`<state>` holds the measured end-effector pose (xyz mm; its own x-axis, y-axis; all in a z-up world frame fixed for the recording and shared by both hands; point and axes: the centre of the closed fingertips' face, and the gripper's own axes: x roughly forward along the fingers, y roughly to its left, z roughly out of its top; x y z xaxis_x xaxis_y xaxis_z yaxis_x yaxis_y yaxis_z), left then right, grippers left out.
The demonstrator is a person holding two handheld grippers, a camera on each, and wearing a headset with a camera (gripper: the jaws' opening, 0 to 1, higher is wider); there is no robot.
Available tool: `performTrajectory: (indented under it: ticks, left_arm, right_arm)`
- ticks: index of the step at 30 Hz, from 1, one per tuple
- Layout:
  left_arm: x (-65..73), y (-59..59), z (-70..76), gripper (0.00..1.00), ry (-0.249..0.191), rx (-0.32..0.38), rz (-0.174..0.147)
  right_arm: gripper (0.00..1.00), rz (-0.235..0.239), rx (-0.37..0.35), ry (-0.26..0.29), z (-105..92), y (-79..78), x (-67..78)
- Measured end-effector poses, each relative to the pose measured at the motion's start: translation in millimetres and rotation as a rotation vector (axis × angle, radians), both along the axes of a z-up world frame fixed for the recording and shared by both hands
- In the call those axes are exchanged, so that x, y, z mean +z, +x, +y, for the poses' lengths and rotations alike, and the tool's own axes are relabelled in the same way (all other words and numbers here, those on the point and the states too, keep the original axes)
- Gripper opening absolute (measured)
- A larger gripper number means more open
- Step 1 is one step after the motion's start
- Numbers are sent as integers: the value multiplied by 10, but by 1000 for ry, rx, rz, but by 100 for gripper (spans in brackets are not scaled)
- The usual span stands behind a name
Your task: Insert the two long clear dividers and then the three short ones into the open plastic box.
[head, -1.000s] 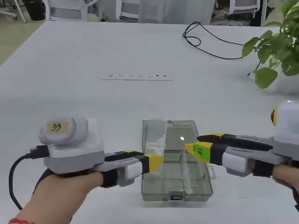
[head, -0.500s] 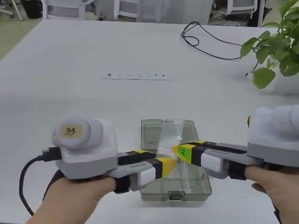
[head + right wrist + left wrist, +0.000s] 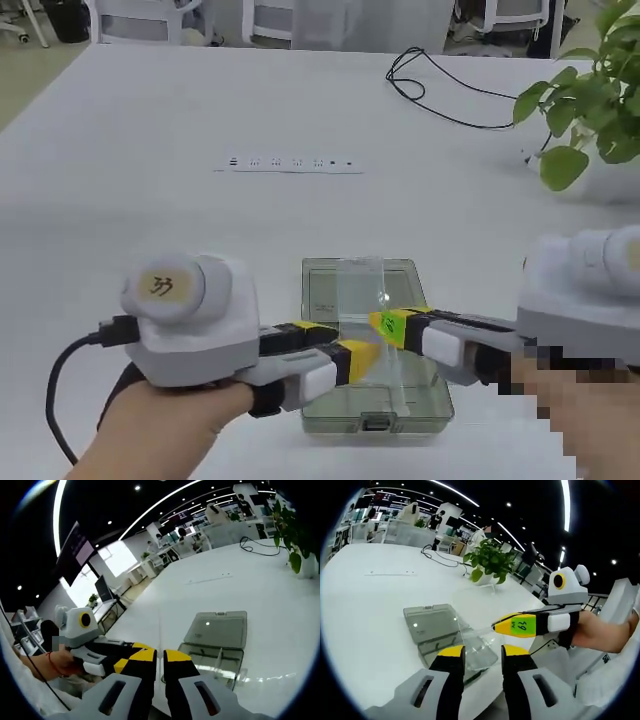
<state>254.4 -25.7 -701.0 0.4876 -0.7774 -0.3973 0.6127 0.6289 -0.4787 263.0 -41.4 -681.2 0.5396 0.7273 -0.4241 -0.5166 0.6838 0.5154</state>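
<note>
The open clear plastic box (image 3: 338, 412) lies at the near table edge, its lid (image 3: 322, 285) flat behind it. One long divider (image 3: 393, 372) stands upright inside. My right gripper (image 3: 383, 322) is shut on a clear divider (image 3: 360, 285) held up over the box; it shows edge-on as a thin line (image 3: 161, 626) between the right gripper's (image 3: 160, 655) nearly closed jaws. My left gripper (image 3: 357, 358) sits just below and left of it, and its jaws (image 3: 483, 652) stand apart around the divider's lower edge (image 3: 479, 642). The box's lid (image 3: 430, 627) lies beyond.
A white power strip (image 3: 290, 162) lies mid-table. A black cable (image 3: 440, 85) loops at the far right, and a green plant (image 3: 590, 100) stands at the right edge. Chairs line the far side.
The two grippers have closed in on each other above the box. The divider that sat in the left gripper's jaws is now upright and gripped by the right gripper.
</note>
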Motion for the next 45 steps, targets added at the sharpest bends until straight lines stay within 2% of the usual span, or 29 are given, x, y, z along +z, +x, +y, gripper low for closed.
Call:
performTrajectory:
  ticks: [2, 3, 5, 9, 16, 20, 25, 30, 33, 35, 42, 45]
  left_arm:
    - [30, -14, -37, 34, -41, -1, 21]
    - [25, -16, -36, 37, -33, -6, 16]
    - [5, -34, -33, 34, -3, -21, 0]
    - [10, -38, -26, 36, -9, -29, -4]
    - [-34, -68, 59, 39, 19, -54, -20]
    - [-67, -80, 116, 45, 37, -76, -32]
    - [-76, -87, 182, 51, 72, -124, -82]
    - [-100, -77, 274, 65, 101, -167, -152]
    - [-150, -99, 335, 70, 116, -197, -157]
    - [-177, -98, 374, 75, 132, -206, -173]
    - [-258, -117, 442, 90, 163, -257, -239]
    - [-295, -138, 447, 96, 174, -279, -246]
  right_arm:
    - [6, 7, -11, -6, -9, 6, -4]
    - [6, 7, -8, -5, -3, 9, -4]
    - [6, 12, -9, -10, -2, 9, -8]
    - [6, 22, -5, -10, 4, 10, -4]
    - [7, 20, 1, -8, -1, 46, 37]
    - [7, 19, 3, -16, -3, 62, 55]
    - [7, 33, 12, -20, 19, 52, 66]
    - [7, 36, 11, -36, -19, 101, 67]
    - [7, 42, 5, -35, -20, 142, 91]
    - [7, 49, 5, -40, -13, 158, 93]
    - [7, 106, -10, -75, -32, 236, 31]
    - [7, 139, -21, -99, -22, 253, -3]
